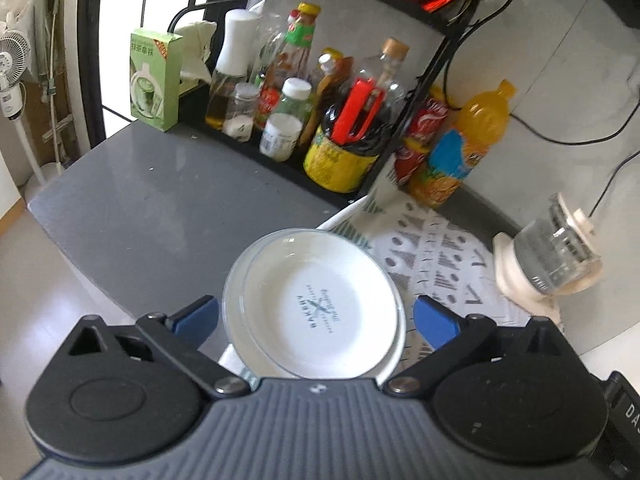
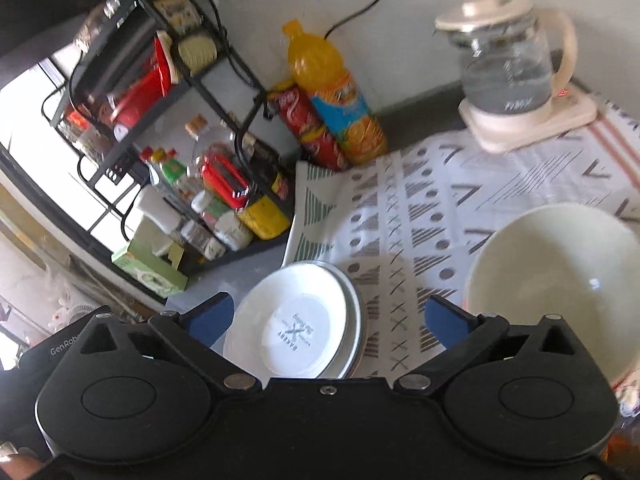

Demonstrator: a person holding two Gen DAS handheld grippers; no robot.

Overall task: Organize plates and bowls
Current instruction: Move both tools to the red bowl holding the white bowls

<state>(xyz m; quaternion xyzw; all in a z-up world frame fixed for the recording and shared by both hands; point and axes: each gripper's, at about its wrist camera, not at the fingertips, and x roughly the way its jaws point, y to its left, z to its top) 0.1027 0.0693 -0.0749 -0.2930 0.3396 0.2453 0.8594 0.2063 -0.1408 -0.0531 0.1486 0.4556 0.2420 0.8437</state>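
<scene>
A stack of white plates [image 1: 320, 304] with a printed round logo rests on the patterned cloth [image 1: 440, 240] at the counter's edge. My left gripper [image 1: 316, 320] hangs above it, open wide, its blue pads [image 1: 200, 316] clear of the rim on both sides. In the right wrist view the same plate stack [image 2: 296, 320] lies below my right gripper [image 2: 328, 320], which is also open with nothing held. A large cream bowl [image 2: 560, 280] sits on the cloth [image 2: 420, 208] to the right of the stack.
A black rack [image 1: 280, 128] crowded with sauce bottles and jars stands behind the plates. An orange juice bottle [image 2: 332, 92] and a red can [image 2: 308, 132] lean by the wall. A glass kettle [image 2: 512, 72] on its white base sits at the back right. Grey countertop [image 1: 140, 208] extends to the left.
</scene>
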